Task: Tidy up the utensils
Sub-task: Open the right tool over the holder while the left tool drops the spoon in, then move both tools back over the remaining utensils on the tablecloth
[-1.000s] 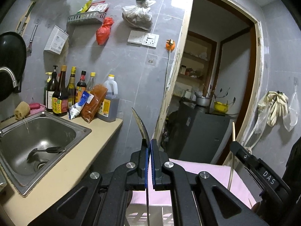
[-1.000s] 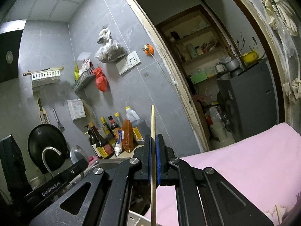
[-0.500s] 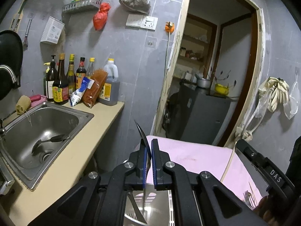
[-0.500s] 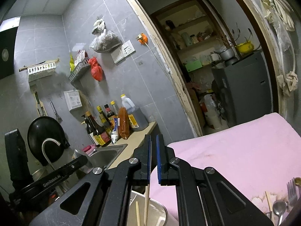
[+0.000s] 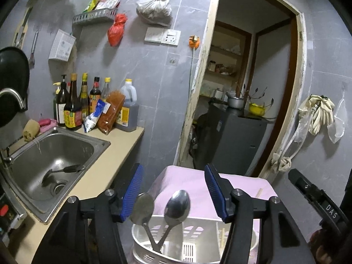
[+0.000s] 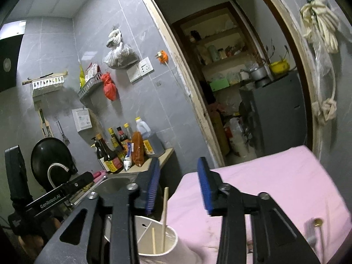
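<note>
Utensils, two spoons (image 5: 177, 205) and chopsticks (image 6: 164, 216), stood loose in the white holder (image 5: 198, 245) beneath both tongs (image 5: 172, 192) (image 6: 178, 186), whose jaws had just opened empty, so pulling back carelessly risked clipping a handle and toppling it.

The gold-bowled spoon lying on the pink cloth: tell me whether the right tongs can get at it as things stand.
Probably yes. The right tongs are open and empty, and the gold-bowled spoon lies alone on bare pink cloth off to their right, nothing covering it.
</note>
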The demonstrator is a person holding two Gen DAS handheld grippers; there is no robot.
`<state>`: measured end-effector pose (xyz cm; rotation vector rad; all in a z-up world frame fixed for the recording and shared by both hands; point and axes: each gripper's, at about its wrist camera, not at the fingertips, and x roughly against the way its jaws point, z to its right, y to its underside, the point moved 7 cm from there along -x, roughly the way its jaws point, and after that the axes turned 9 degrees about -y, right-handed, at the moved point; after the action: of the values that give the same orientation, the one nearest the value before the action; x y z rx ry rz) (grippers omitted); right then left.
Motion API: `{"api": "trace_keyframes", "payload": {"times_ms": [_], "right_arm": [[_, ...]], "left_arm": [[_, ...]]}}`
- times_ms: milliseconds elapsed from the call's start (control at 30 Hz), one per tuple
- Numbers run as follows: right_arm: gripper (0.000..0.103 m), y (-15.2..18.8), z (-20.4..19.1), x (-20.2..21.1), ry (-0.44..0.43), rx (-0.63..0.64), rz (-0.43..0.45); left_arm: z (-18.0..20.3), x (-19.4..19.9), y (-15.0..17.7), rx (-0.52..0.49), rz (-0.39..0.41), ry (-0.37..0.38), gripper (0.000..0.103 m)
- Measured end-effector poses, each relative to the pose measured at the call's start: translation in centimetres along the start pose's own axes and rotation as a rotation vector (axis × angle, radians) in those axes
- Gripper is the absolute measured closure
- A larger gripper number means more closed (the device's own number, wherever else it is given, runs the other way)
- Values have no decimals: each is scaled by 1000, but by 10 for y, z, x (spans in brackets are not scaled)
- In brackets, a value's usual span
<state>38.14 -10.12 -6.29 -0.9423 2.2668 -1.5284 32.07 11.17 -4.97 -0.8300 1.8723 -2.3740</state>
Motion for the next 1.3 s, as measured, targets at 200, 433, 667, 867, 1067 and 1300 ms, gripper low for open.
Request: {"api": "trace_keyframes", "payload": {"times_ms": [200,433,667,867,1067,1300], "right_arm": [[39,-23,15,33,50,38,10],[9,-45,44,76,179,99,19],[1,-66,71,112,245,149,42],[1,-69,98,142,292,173,42],[1,-60,132,162,337,152,12],[1,-33,180,167,379,90,-80]], "left_arm": [[23,18,-8,-24,25,18,25],[59,37,-8,-40,50,34,1],[103,53,7,-77,56,51,1],[137,64,28,-99,63,80,1],[170,65,51,-124,50,106,1],[201,52,85,-161,-13,135,1]]}}
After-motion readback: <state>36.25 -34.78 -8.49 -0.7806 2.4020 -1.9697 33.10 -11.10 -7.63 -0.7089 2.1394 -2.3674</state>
